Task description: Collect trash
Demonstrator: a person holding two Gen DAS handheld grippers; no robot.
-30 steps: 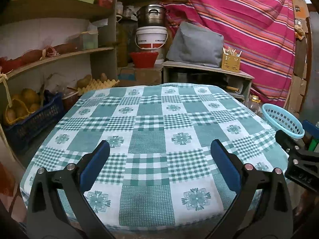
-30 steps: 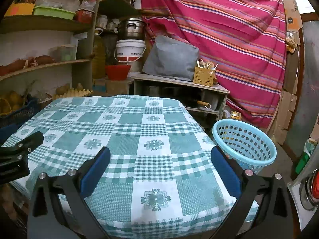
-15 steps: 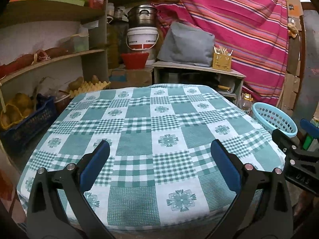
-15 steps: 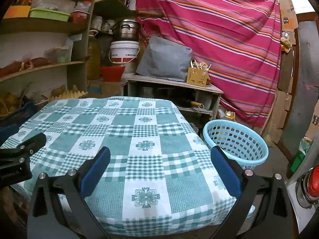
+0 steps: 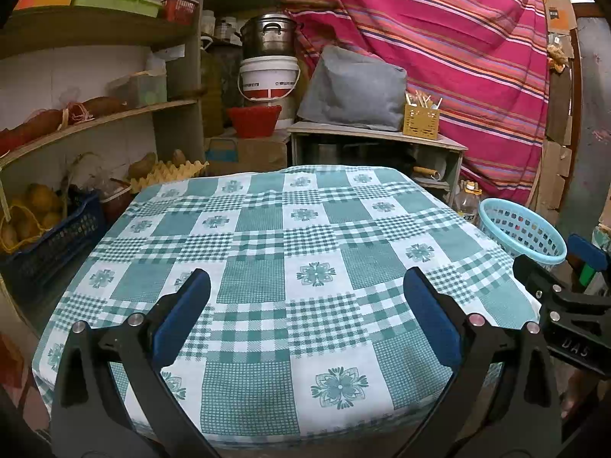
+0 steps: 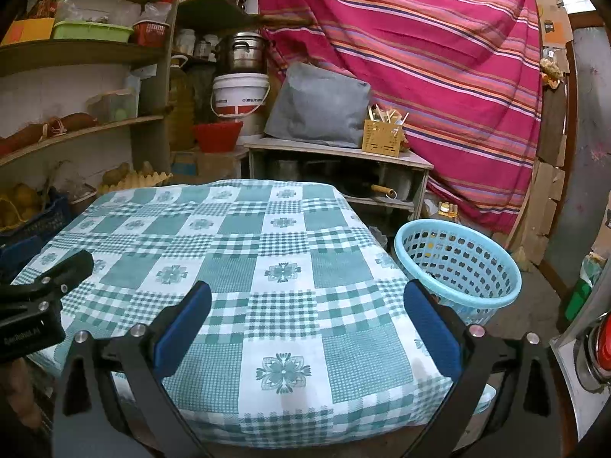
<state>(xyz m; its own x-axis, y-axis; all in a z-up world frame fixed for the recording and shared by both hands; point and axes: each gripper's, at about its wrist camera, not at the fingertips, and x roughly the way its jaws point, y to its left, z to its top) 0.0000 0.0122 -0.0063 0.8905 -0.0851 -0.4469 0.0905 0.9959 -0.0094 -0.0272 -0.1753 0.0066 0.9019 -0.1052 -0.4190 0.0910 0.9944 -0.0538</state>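
1. My left gripper [image 5: 305,313] is released, its blue pads spread wide with nothing between them, near the front edge of the table [image 5: 267,229].
2. My right gripper [image 6: 305,313] is likewise released, holding nothing, over the table's right front corner.
3. I see no trash on the checked tablecloth.
4. The blue basket [image 6: 458,267] stands on the floor just beside the table's right side.
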